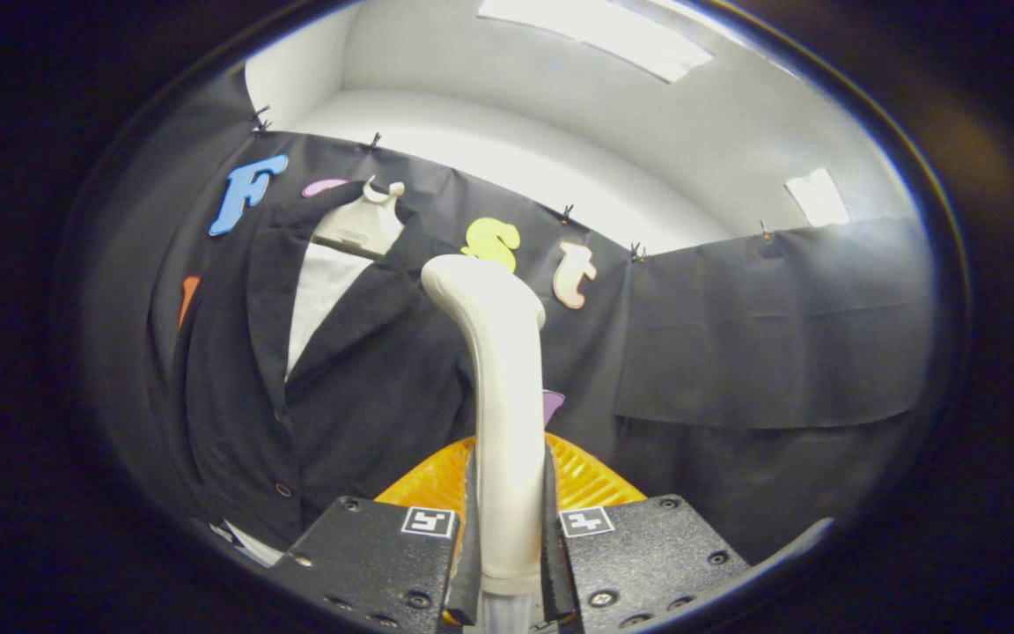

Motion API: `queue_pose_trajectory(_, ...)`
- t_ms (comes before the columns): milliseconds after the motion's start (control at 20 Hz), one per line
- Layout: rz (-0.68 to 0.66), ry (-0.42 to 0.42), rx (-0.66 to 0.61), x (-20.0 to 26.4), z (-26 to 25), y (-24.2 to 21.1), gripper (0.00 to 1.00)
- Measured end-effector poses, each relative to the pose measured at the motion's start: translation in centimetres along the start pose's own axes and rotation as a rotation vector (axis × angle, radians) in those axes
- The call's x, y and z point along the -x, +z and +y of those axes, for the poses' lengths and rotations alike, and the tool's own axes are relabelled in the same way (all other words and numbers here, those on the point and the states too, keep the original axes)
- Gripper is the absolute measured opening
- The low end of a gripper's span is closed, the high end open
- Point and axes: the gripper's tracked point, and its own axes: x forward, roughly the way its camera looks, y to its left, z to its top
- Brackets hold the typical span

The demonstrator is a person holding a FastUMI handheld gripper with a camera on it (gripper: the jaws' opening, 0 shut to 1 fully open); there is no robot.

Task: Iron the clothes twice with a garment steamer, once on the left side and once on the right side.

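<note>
Jaws clenched on white steamer handle; dark jacket on hanger just beyond, left.

The garment steamer hides its own head: only the white handle shows, and its lower end is cut off between the gripper fingers. The orange ribbed object behind it is mostly covered. The dark jacket loses its hem and far-left sleeve at the view's rim.

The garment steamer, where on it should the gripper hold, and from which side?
Hold the garment steamer by its straight white handle, below the curved head, as the gripper does now: one finger on each flank, from the rear, so the head faces the dark jacket.
</note>
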Motion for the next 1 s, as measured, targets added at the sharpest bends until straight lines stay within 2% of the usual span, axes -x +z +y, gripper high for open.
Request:
queue_pose_trajectory(350, -0.109, 0.016, -0.026, -5.6, 3.7, 4.7, 0.3)
queue_pose_trajectory(550, -0.131, 0.028, -0.009, -8.2, 5.7, 5.8, 0.3)
queue_pose_trajectory(750, -0.09, 0.035, 0.041, -9.9, 7.8, 3.7, 0.3)
queue_pose_trajectory(1000, -0.037, 0.042, 0.085, -9.9, 9.3, -0.3, 0.3)
